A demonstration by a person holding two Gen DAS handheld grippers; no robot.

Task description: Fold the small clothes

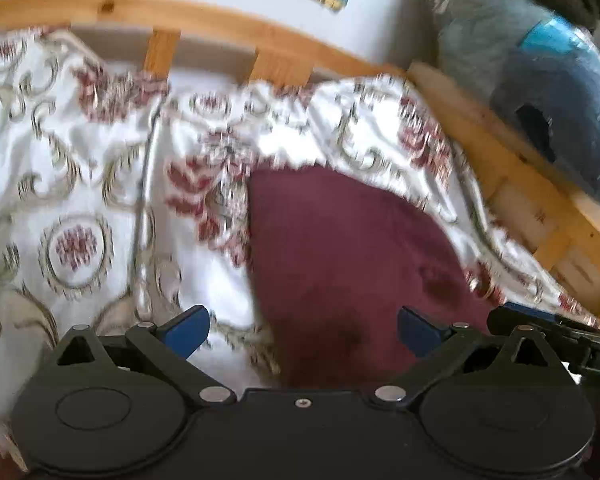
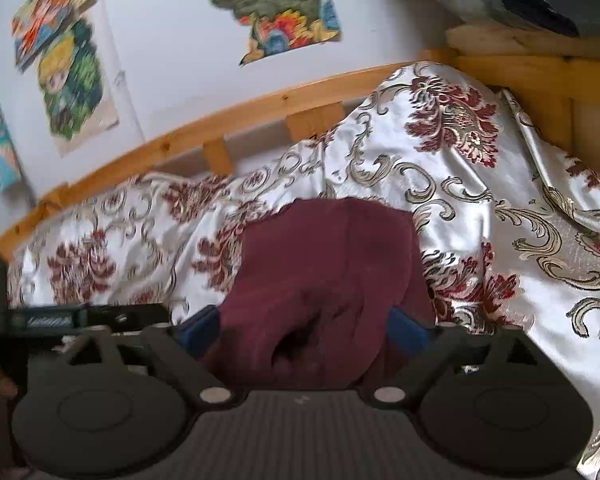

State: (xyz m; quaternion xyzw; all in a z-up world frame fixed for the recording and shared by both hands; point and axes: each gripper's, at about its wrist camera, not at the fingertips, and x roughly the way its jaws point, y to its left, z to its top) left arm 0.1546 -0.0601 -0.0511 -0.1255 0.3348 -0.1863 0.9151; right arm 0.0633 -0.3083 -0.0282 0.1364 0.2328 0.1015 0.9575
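A garment (image 2: pixel 324 276) lies on the bedspread (image 2: pixel 480 184) at lower centre of the frame. Behind the bedspread a wooden rail (image 2: pixel 236 120) crosses the frame, with pictures (image 2: pixel 276 4) on the wall (image 2: pixel 168 56) above it. In the left wrist view, a bundle (image 1: pixel 532 64) sits at upper right.

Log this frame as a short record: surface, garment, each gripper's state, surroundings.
surface: bed with a white satin bedspread patterned in dark red flowers and gold scrolls
garment: small maroon cloth item, lying bunched on the bedspread
left gripper: open, nothing between the blue pads, garment just ahead
right gripper: open, garment lying between the pads, which do not visibly press it
surroundings: wooden bed rail, colourful drawings on the white wall
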